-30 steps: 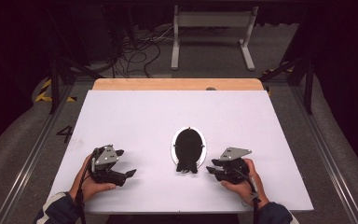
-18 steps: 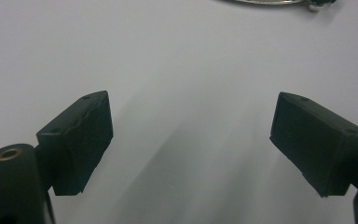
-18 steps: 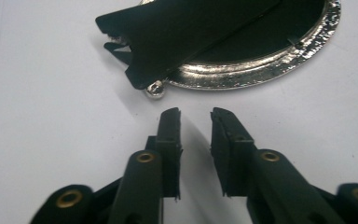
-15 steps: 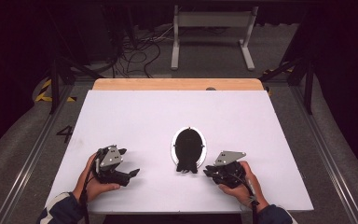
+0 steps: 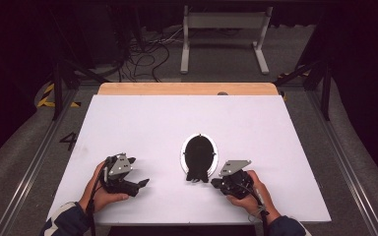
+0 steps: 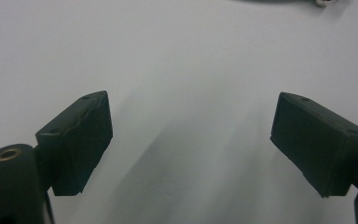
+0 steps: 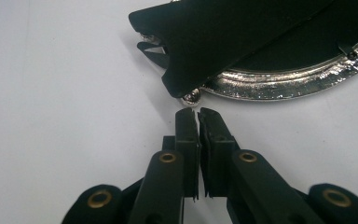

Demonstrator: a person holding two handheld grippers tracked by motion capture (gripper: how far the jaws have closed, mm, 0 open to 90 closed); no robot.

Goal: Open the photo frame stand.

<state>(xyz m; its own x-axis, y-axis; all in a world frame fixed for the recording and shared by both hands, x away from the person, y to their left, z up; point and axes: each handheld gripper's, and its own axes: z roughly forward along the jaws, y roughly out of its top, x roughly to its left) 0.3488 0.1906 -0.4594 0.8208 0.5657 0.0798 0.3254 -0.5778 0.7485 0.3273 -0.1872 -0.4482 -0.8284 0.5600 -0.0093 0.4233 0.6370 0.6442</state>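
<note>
An oval frame (image 5: 199, 156) lies face down on the white table (image 5: 187, 118). It has a black back (image 7: 279, 28), a shiny silver rim (image 7: 284, 84) and a black prop leg (image 7: 200, 46) raised over its near end. My right gripper (image 5: 215, 183) rests just right of the frame's near end. In the right gripper view it (image 7: 198, 116) is shut, its tips just short of a small silver knob (image 7: 191, 97) on the rim, with nothing seen between them. My left gripper (image 5: 142, 184) sits at the front left. Its jaws (image 6: 191, 144) stand wide open over bare table.
A wooden strip (image 5: 187, 89) borders the table's far edge. Beyond it, cables (image 5: 142, 54) and a white stand (image 5: 224, 34) are on the floor. Metal rails (image 5: 344, 162) run along both sides of the table. The person's hands hold the grippers near the front edge.
The right gripper has edged left toward the frame's near end. The left gripper has shifted slightly to the right. The frame has not moved.
</note>
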